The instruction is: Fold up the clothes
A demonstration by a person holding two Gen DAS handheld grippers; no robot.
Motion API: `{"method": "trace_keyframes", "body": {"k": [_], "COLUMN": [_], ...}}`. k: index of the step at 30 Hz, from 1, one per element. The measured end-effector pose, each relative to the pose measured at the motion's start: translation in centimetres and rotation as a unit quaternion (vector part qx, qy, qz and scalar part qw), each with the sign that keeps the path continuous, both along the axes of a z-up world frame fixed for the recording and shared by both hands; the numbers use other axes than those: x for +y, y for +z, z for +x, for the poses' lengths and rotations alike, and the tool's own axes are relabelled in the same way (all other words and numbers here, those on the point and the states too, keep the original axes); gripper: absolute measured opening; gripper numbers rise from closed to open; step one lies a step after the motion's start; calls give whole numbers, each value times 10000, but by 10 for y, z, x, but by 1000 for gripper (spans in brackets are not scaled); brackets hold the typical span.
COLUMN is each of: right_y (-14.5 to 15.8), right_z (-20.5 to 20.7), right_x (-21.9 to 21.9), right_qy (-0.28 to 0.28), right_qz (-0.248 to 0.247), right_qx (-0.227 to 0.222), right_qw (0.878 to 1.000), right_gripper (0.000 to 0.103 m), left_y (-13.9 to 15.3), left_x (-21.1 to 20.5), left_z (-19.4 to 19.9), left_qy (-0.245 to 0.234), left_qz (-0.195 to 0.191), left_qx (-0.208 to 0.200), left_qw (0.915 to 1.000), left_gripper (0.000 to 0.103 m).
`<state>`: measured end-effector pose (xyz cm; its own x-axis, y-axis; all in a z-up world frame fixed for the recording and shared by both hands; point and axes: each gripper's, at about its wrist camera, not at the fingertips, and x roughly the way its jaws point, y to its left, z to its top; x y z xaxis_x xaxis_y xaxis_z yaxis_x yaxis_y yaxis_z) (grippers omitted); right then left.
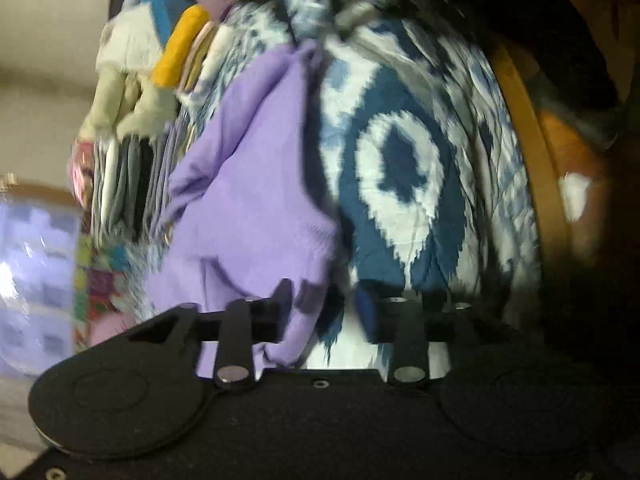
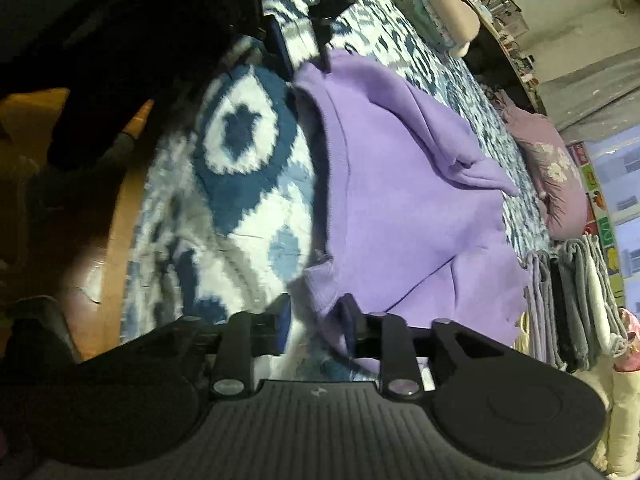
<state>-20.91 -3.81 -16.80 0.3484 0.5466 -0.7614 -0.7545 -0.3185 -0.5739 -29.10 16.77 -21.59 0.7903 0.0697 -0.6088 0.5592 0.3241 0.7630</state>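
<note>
Both grippers tilted down over the quilt (image 1: pixel 404 168). The left gripper (image 1: pixel 324 320) and right gripper (image 2: pixel 316 320) stood part-open, the purple top (image 2: pixel 400 200) loose between their jaws.

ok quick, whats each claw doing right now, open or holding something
left claw: open, edge of the purple garment lies between its fingers, no pinch.
right claw: open, a purple garment corner sits in the gap, not clamped.

A lilac garment (image 1: pixel 256 184) lies crumpled on the blue-and-white patterned bedspread (image 1: pixel 404 160). Its lower corner hangs between the parted fingers (image 1: pixel 288 300) of the left gripper (image 1: pixel 332 312), low in the frame. Folded clothes (image 1: pixel 132 184) are stacked at left.
</note>
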Motion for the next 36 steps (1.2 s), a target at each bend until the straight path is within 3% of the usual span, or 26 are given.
{"method": "trace_keyframes", "body": {"k": [3,6,8,11,14,15,17,18,22,27,28,29,33,36], "right_y": [21,44,57,57,23,5,-13,-11,4,22,24,25,20,11], "right_z": [5,27,43,57,65,63,45,43,62,79,85,91,121,146], "right_x": [-11,-8,0,25,55,65,69,67,51,20,16,11,-12,-30], "right_qy": [-215,-936,-1474,-2115,-2823,-2966,-2811,-2843,-3411,-3664,-3710,-3741,-3793,-3942], "right_qz": [131,782,1319,2070,2016,1694,1685,1698,2173,3395,3617,3821,4335,4514], "right_qx": [349,936,1327,2022,2369,2402,1930,1922,2824,3787,3939,4072,4425,4671], "right_qw": [9991,9881,9712,9336,9075,9086,9248,9238,8699,7792,7592,7405,6872,6501], "right_gripper": [31,31,31,31,31,33,32,32,32,34,34,34,48,50], "left_y": [32,48,50,47,19,9,-3,-1,5,41,44,46,42,29], "left_x": [12,15,15,15,18,19,22,25,36,47,53,61,97,120], "left_z": [0,19,40,72,81,83,85,83,71,43,39,37,29,31], "left_qy": [593,1355,1887,2698,3341,3535,3839,3879,3983,3737,3718,3728,4023,4499], "left_qz": [-792,-1796,-2473,-3374,-3655,-3731,-3901,-4033,-4638,-5445,-5642,-5880,-6582,-6639], "left_qx": [-129,-183,-154,-43,40,52,67,44,-147,-485,-570,-619,-828,-856], "left_qw": [9950,9742,9503,9019,8688,8578,8369,8288,7912,7493,7350,7152,6309,5912], "left_gripper": [42,49,50,54,56,56,57,57,57,62,63,64,68,68]}}
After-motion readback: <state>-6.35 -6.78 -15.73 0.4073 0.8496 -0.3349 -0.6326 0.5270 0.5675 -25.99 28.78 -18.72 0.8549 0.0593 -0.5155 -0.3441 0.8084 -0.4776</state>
